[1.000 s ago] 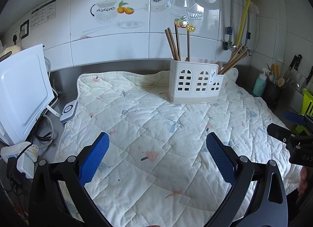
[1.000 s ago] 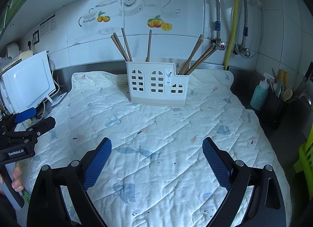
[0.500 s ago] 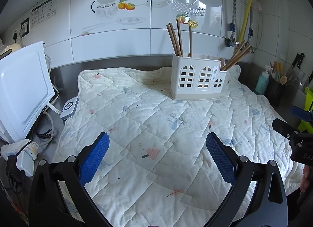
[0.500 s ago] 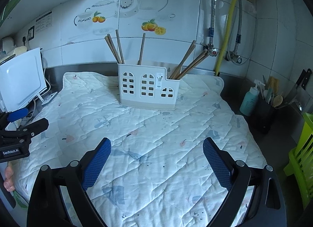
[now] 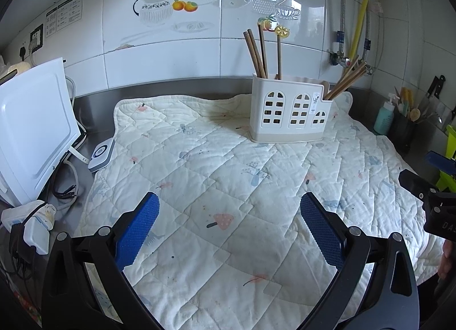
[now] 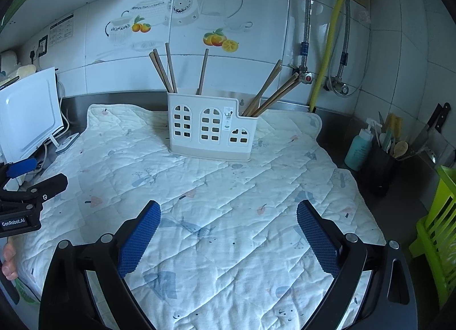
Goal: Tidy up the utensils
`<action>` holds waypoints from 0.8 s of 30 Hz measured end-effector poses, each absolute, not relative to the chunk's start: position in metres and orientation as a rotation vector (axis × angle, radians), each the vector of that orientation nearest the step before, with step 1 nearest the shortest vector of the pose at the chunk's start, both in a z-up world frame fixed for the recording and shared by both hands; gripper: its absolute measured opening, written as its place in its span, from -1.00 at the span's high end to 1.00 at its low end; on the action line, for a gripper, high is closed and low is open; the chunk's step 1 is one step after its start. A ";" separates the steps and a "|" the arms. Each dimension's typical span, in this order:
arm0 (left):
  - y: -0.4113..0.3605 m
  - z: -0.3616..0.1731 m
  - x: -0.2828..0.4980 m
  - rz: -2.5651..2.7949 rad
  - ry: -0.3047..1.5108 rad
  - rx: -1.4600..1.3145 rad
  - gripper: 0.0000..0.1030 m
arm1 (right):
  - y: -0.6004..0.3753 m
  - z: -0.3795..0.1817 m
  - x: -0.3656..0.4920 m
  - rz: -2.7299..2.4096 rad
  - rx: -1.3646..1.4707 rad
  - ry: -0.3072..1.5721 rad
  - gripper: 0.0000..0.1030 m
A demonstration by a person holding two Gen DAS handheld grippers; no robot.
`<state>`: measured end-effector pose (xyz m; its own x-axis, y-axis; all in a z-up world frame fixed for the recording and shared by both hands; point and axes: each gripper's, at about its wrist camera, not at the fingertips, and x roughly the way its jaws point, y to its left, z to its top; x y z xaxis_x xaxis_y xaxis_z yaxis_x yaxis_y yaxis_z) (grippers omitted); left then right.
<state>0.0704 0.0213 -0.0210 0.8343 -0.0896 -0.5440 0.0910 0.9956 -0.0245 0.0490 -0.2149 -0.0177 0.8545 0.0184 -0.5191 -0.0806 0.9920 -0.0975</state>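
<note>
— So, what do I have in front of me on the left side?

— From the left wrist camera I see my left gripper hovering over the quilted mat, its blue pads spread wide with nothing between them. The white utensil holder stands on the mat at about 1 o'clock, well apart from the fingers.

— And the chopsticks?

— Four brown chopsticks stand nearly upright in the holder's tall left compartments, and another bunch leans out toward 2 o'clock from the low right compartment. I cannot count that bunch exactly.

— What about my right side?

— My right gripper is also above the mat, fingers apart and holding nothing. The holder sits at 12 o'clock in that view, on the far part of the mat.

— Anything around the edges?

— A white cutting board leans at 9 o'clock off the mat, and a teal bottle stands just beside a dark container of utensils at 3 o'clock.
</note>
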 end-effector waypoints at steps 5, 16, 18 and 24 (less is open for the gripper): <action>0.020 -0.022 0.071 -0.092 0.576 0.002 -0.90 | -0.214 -0.019 0.050 0.055 -0.116 0.546 -0.81; 0.017 -0.023 0.073 -0.091 0.587 -0.002 -0.90 | -0.213 -0.019 0.050 0.051 -0.116 0.546 -0.81; 0.017 -0.023 0.074 -0.089 0.587 -0.003 -0.90 | -0.214 -0.019 0.051 0.052 -0.114 0.546 -0.81; 0.015 -0.023 0.073 -0.092 0.586 -0.003 -0.90 | -0.213 -0.021 0.051 0.054 -0.111 0.550 -0.81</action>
<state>0.0734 0.0152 -0.0232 0.8291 -0.0876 -0.5522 0.0857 0.9959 -0.0294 0.0511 -0.2128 -0.0210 0.8512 0.0209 -0.5244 -0.0806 0.9926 -0.0913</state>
